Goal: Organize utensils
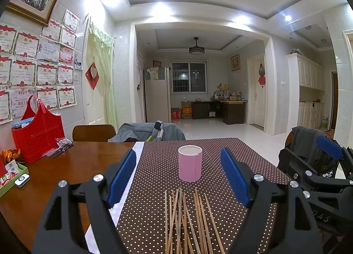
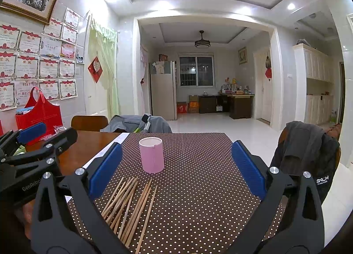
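Both claws are hovering above the near end of the bench (image 1: 66,165), side by side. My left claw (image 1: 178,179) is standing wide open, its blue pads (image 1: 122,176) spread apart and holding nothing. My right claw (image 2: 176,170) is likewise gaping wide and empty, pads (image 2: 248,165) well apart.

The chopsticks (image 1: 187,221) are lying loose in an untidy pile on the brown dotted cloth (image 1: 231,154), some crossing one another, tips pointing roughly away from me. In the left wrist view the pile is sitting directly between and below my left pads; in the right wrist view the pile (image 2: 130,205) is lying toward the left pad of my right claw, off centre.

The pink cup (image 1: 190,163) is standing upright on the cloth just beyond the far ends of the chopsticks, apart from them. Its inside is looking white; I cannot tell whether anything is in it.

A red bag (image 1: 37,135) is standing at the left edge of the bench against the wall. A dark jacket (image 2: 308,150) is hanging over a chair on the right.
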The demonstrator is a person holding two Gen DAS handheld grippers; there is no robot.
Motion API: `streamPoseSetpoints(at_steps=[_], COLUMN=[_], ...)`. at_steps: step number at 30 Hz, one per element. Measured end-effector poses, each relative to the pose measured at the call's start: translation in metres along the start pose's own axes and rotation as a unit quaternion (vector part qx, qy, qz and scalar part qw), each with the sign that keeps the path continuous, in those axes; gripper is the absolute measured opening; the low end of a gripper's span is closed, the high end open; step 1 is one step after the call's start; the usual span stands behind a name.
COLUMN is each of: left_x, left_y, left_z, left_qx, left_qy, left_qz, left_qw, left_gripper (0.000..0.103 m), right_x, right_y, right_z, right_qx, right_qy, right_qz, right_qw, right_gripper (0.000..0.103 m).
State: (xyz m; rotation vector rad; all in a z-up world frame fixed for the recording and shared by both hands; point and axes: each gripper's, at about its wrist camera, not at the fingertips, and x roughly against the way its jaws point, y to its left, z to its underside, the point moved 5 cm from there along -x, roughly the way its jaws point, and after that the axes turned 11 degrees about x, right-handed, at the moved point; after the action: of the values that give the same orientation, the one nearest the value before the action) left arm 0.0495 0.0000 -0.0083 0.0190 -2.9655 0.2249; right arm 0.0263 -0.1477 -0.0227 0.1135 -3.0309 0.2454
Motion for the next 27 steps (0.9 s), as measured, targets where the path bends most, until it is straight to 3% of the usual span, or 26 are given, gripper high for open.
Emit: streamPoseSetpoints(at_steps=[27], left_x=[0.001], left_y=[0.0006], left_z=[0.0002], left_qx=[-0.001], left_qy=[0.003], left_qz=[-0.001], left_qw=[1.0], left_gripper=[0.078], right_x=[-0.0058], right_y=[0.0063], right_z=[0.0012], right_qx=[-0.006], right_qy=[0.013], right_qz=[-0.001], right_qw=[1.0], right_gripper=[0.097])
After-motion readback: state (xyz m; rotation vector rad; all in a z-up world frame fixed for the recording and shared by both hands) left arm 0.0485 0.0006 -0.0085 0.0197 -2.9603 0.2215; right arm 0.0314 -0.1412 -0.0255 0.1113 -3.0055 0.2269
